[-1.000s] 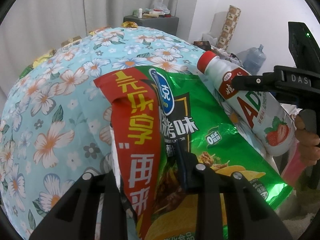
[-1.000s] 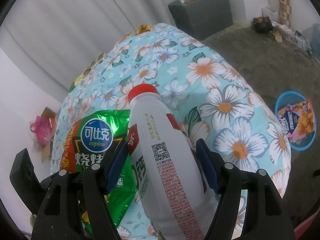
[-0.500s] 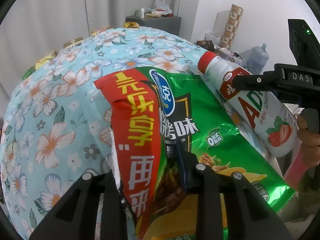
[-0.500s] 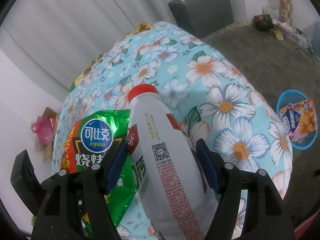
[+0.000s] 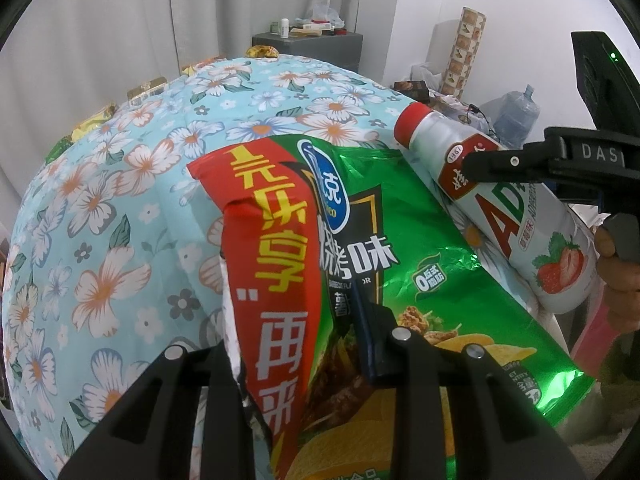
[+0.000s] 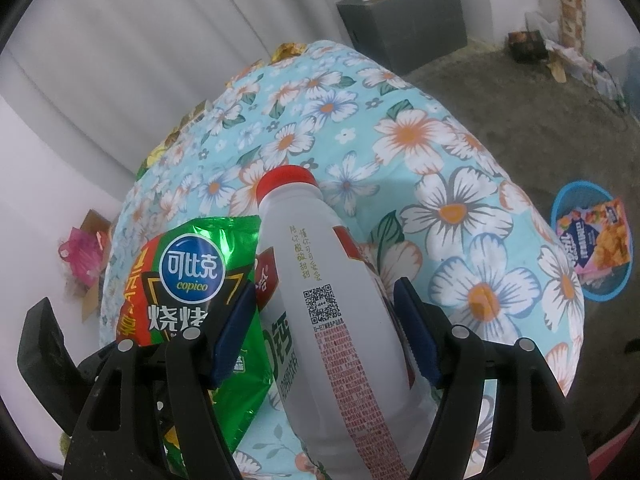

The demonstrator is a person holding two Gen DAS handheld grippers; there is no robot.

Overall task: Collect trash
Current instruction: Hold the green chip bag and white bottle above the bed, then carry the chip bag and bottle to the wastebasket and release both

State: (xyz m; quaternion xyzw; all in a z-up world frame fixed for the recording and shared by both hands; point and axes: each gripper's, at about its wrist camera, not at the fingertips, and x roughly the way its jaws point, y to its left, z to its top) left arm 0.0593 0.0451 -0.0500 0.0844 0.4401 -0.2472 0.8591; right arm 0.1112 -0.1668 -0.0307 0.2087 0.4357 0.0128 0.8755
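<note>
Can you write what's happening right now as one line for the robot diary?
left gripper: shut on chip bag | right gripper: shut on bottle | blue basket: on floor

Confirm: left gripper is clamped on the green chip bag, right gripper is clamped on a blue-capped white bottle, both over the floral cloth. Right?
One error: the cap is red, not blue, as the right wrist view shows. The left gripper is clamped on the green chip bag, the right gripper is clamped on the white bottle, both over the floral cloth.
</note>
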